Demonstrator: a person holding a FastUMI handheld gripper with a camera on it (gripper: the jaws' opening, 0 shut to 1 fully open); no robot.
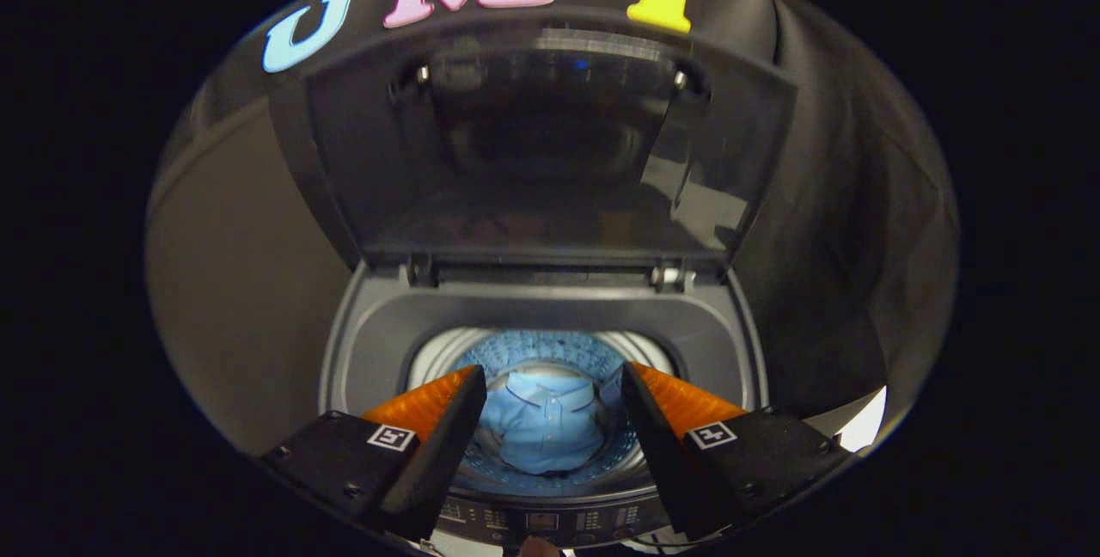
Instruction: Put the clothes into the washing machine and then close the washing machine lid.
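A top-loading washing machine (378,342) stands below me with its lid (550,144) raised upright at the back, the dark glass pane facing me. Down in the drum (550,351) lies a light blue collared shirt (546,424), crumpled at the bottom. My gripper (554,381) hovers above the drum mouth, open, its two fingers spread wide with nothing between them. The shirt shows through the gap between the fingers, well below them.
The machine's control panel (541,523) with small buttons runs along the front rim just under the fingers. Black cloth walls close in behind and on the right. A plain brown wall (232,282) stands at the left.
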